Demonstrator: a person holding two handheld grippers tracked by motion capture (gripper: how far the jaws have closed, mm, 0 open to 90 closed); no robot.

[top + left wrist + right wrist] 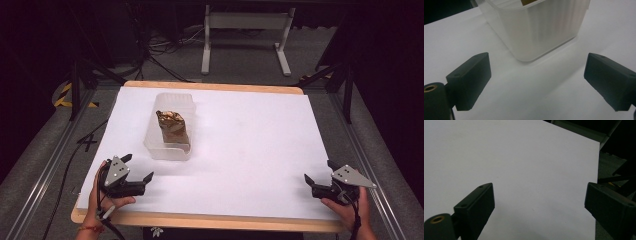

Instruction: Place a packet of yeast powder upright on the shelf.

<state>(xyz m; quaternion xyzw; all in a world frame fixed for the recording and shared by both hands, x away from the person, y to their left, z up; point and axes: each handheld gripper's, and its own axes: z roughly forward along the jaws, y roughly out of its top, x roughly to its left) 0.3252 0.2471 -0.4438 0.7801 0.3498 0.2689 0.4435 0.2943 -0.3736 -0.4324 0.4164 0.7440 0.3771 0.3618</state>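
A clear plastic tub [170, 131] lies on the white tabletop [240, 130] left of centre, with a crumpled brown paper bag [173, 127] inside it. My left gripper [138, 167] rests near the front left corner, just short of the tub, jaws wide apart and empty. In the left gripper view the tub's ribbed wall [536, 27] stands close ahead of the open left gripper [537, 82], untouched. My right gripper [318, 171] sits at the front right, open with nothing between its jaws. The right gripper view has the open right gripper [539, 207] over bare white surface.
The white sheet covers a wooden table whose edge [200, 220] runs along the front. A white table frame [245, 35] stands on the grey floor behind. Cables and dark stands lie at the left and right sides.
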